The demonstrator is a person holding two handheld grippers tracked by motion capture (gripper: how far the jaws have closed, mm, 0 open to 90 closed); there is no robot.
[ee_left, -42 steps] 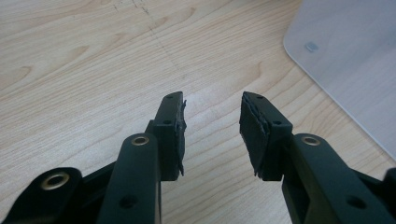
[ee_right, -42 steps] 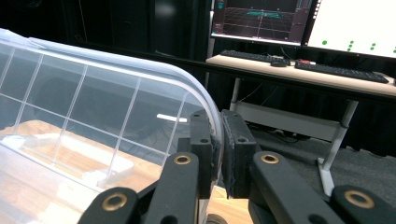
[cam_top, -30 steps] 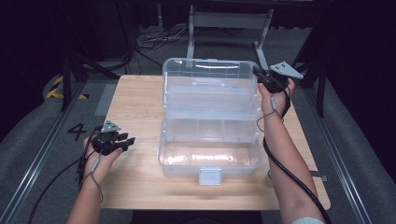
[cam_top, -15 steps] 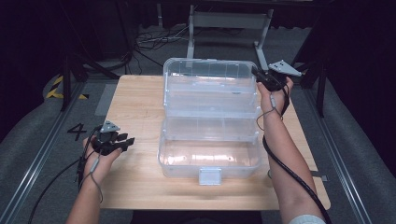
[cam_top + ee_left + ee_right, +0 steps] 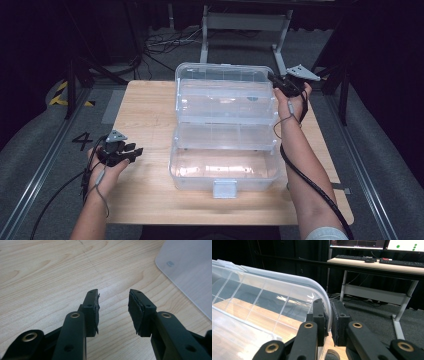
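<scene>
A clear plastic storage box [image 5: 225,165] stands in the middle of the wooden table [image 5: 145,110], its lid [image 5: 225,80] swung up at the back above a raised inner tray [image 5: 225,102]. My right gripper [image 5: 276,82] is at the lid's far right corner. In the right gripper view its pads [image 5: 329,320] are shut on the lid's curved rim [image 5: 274,297]. My left gripper [image 5: 135,152] hovers low over the table to the left of the box, open, with nothing between its fingers [image 5: 113,308]. A rounded corner of the box [image 5: 190,272] lies to its upper right.
Bare wood stretches left of the box and along the table's front edge [image 5: 225,217]. Cables [image 5: 165,42] and a metal frame [image 5: 245,22] lie on the floor behind. A desk with keyboards [image 5: 372,258] stands farther back.
</scene>
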